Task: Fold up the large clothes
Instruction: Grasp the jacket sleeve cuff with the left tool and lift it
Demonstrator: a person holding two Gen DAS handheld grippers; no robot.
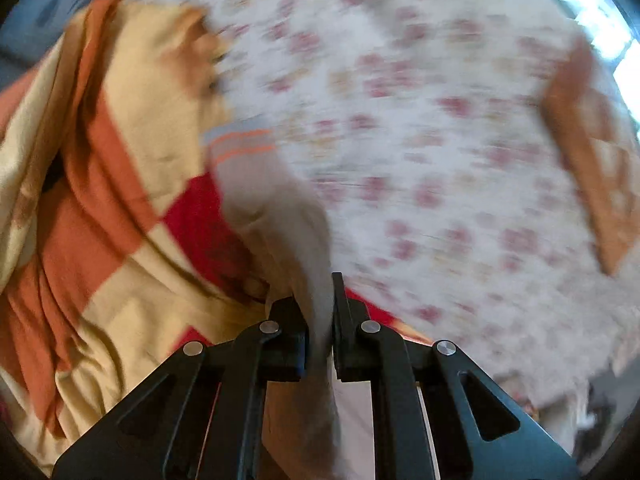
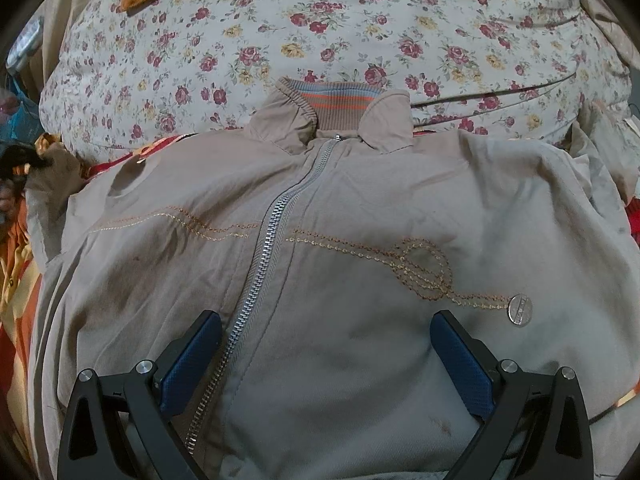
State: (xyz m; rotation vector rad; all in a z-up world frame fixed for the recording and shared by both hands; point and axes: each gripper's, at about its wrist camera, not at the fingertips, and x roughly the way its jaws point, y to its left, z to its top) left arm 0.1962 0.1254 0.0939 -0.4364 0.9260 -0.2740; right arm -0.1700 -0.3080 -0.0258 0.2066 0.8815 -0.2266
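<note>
A beige zip-front jacket (image 2: pixel 340 208) with a striped ribbed collar is spread front-up on a bed covered by a floral quilt (image 2: pixel 280 40). Its sleeve (image 1: pixel 280 216) is pinched in the left gripper (image 1: pixel 320 320). The right gripper (image 2: pixel 326 364) is held spread over the jacket's lower front.

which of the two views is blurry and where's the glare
Left wrist view: heavy motion smear across the flowered cover and striped blanket, blown-out glare at the upper right edge; only the left gripper, shut on a beige sleeve, looks fairly crisp. Right wrist view: sharp, even dim light, fisheye bulge; the jacket zipper reads clearly between the right gripper's open jaws.
</note>
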